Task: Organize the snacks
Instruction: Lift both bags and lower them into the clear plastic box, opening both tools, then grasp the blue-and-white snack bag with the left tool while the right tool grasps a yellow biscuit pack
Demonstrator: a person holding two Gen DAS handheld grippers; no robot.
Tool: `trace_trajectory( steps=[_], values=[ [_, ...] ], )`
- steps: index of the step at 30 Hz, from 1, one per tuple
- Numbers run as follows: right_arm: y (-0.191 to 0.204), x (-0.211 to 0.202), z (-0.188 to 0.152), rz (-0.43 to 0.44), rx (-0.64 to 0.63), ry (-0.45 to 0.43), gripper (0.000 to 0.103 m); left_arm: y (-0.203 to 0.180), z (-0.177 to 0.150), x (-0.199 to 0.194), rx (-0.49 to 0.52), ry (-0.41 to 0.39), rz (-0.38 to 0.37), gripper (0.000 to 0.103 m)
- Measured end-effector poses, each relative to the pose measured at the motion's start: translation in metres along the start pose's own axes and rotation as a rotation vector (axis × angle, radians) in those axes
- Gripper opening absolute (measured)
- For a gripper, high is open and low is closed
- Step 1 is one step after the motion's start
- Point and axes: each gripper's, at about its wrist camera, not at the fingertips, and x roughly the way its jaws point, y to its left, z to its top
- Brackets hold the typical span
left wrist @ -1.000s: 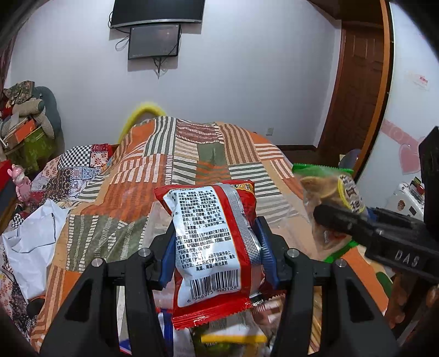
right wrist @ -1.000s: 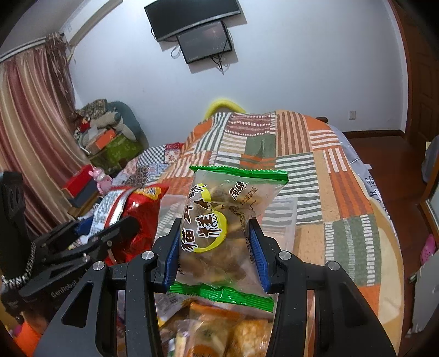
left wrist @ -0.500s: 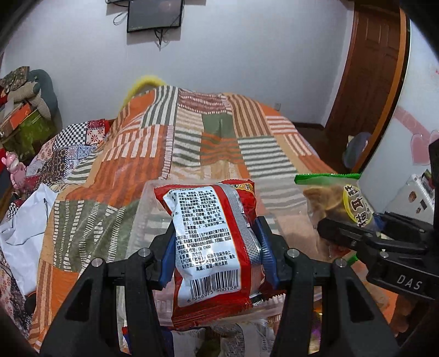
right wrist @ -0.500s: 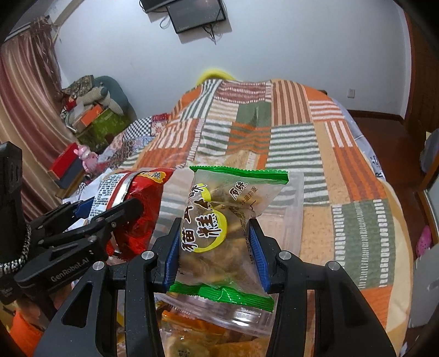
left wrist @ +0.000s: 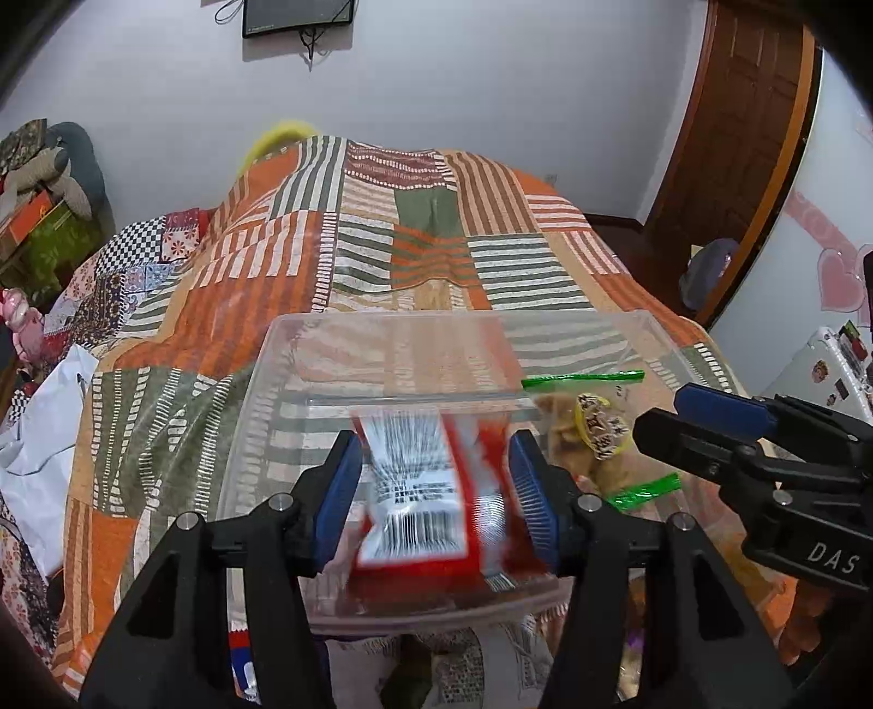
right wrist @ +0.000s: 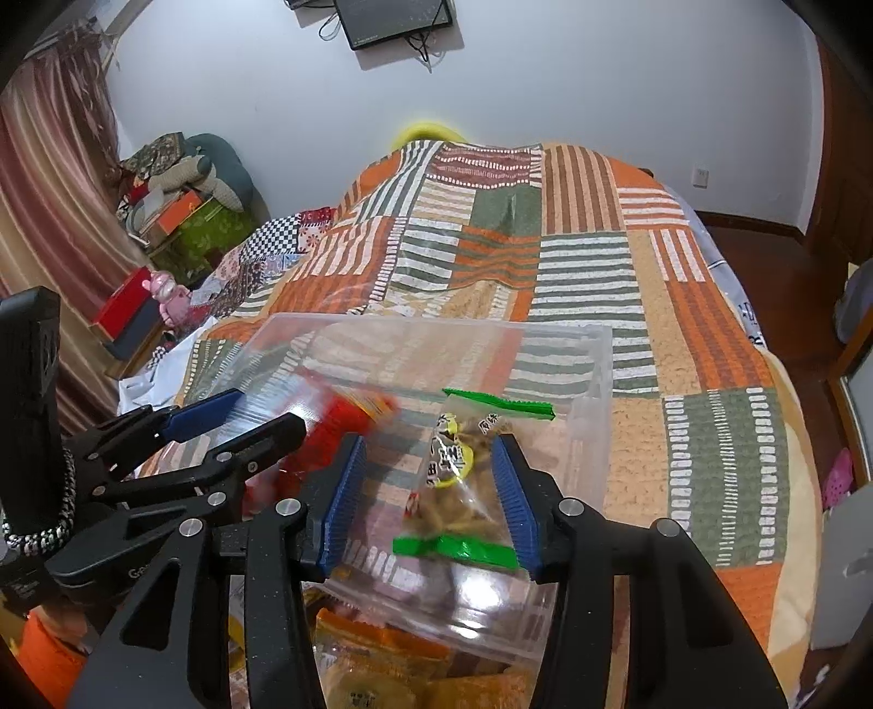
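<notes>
Left gripper [left wrist: 436, 491] jaws spread wide, red packet [left wrist: 423, 491] blurred between the pads, apparently loose, over the clear bin [left wrist: 382, 332]. Right gripper [right wrist: 431, 491] jaws also apart; green-edged packet [right wrist: 464, 480] sits inside the bin, by the right pad. Bin on quilt [right wrist: 709, 338].

Two close wrist views along the jaws, sharing clear bin [left wrist: 283, 349].

Walls: plain white wall [left wrist: 491, 82], with a dark screen [left wrist: 297, 16] mounted at 12 o'clock.
Bed: patchwork striped quilt [right wrist: 573, 262] fills the centre.
Door: brown wooden door [left wrist: 731, 136] at 2 o'clock.
Curtain: reddish curtain [right wrist: 38, 191] at 9 o'clock.
</notes>
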Motion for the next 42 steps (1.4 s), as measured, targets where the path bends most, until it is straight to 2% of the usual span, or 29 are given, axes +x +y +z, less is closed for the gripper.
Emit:
trace_trajectory(
  steps=[4, 12, 20, 24, 33, 42],
  values=[
    [0.000, -0.009, -0.001, -0.001, 0.003, -0.022, 0.051, 0.001, 0.001, -0.015, -0.002, -0.029, 0.000, 0.064],
    [0.010, -0.040, -0.005, -0.013, -0.023, -0.081, 0.054, 0.001, -0.003, -0.059, 0.013, -0.098, 0.013, 0.069],
    [0.023, -0.069, -0.017, -0.017, -0.052, -0.129, 0.059, 0.007, -0.023, -0.104, 0.048, -0.148, 0.047, 0.080],
    [0.029, -0.077, -0.026, -0.014, -0.057, -0.130, 0.059, 0.014, -0.038, -0.122, 0.055, -0.158, 0.063, 0.082],
    [0.037, -0.086, -0.051, -0.015, -0.059, -0.111, 0.061, 0.042, -0.070, -0.142, 0.016, -0.128, 0.079, 0.082],
    [0.041, -0.069, -0.077, -0.012, -0.038, -0.038, 0.061, 0.057, -0.097, -0.125, -0.012, -0.046, 0.046, 0.082]
  ],
)
